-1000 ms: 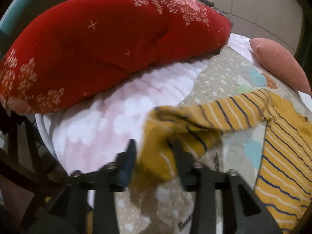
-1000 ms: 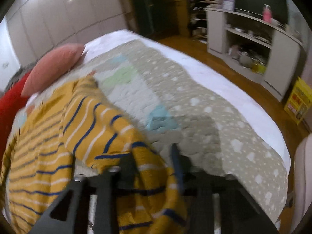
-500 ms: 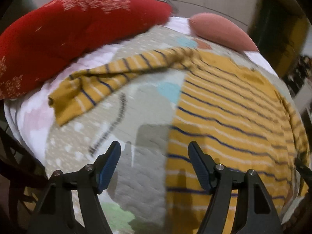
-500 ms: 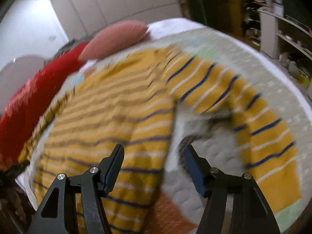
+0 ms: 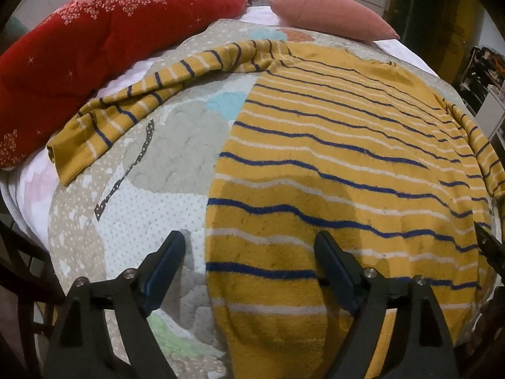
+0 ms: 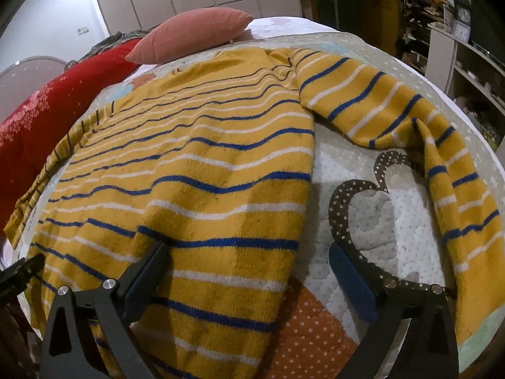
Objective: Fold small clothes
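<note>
A yellow sweater with blue and white stripes lies spread flat on the quilted bed cover, hem toward me. Its left sleeve stretches out toward the red pillow. Its right sleeve lies bent on the cover in the right wrist view, beside the body. My left gripper is open and empty, its jaws straddling the sweater's lower left edge. My right gripper is open and empty, its jaws straddling the lower right edge. The other gripper's tip shows at the left wrist view's right edge.
A large red pillow lies along the bed's left side. A pink cushion sits at the head of the bed. Shelves with clutter stand to the right of the bed. A dark chair frame is at the lower left.
Both grippers let go of the sleeves, opened wide and moved back to the sweater's hem. The sleeves now lie spread out on the cover.
</note>
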{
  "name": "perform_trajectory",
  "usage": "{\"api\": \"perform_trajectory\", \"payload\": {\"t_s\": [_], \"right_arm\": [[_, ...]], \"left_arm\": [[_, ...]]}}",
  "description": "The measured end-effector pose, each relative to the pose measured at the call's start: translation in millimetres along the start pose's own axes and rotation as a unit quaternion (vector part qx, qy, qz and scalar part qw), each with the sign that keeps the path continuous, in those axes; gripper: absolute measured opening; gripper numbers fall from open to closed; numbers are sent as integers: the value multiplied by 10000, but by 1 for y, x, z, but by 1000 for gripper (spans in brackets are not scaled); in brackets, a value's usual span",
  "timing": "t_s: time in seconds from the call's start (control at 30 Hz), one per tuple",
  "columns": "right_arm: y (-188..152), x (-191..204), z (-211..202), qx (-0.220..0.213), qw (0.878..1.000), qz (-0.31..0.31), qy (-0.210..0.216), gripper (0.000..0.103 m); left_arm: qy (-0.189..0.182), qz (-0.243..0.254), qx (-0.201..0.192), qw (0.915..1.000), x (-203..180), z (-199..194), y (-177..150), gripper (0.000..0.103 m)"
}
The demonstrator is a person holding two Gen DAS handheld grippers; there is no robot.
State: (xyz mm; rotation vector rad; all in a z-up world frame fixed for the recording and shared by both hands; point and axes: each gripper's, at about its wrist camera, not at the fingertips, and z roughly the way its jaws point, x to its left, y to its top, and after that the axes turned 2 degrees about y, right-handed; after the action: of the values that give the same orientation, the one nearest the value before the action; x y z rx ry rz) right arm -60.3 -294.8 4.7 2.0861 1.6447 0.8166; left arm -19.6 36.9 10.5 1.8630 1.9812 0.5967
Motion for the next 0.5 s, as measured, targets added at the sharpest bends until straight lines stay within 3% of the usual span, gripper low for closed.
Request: {"api": "perform_trajectory", "payload": {"t_s": [0.37, 0.5], "right_arm": [[-5, 5, -2, -173, 9998, -11, -64, 102], [-4, 5, -5, -166, 9995, 246, -124, 102]], "left_arm": [[-66, 126, 81, 9999, 0, 5, -6, 99], [-70, 114, 79, 9999, 0, 6, -7, 101]]}}
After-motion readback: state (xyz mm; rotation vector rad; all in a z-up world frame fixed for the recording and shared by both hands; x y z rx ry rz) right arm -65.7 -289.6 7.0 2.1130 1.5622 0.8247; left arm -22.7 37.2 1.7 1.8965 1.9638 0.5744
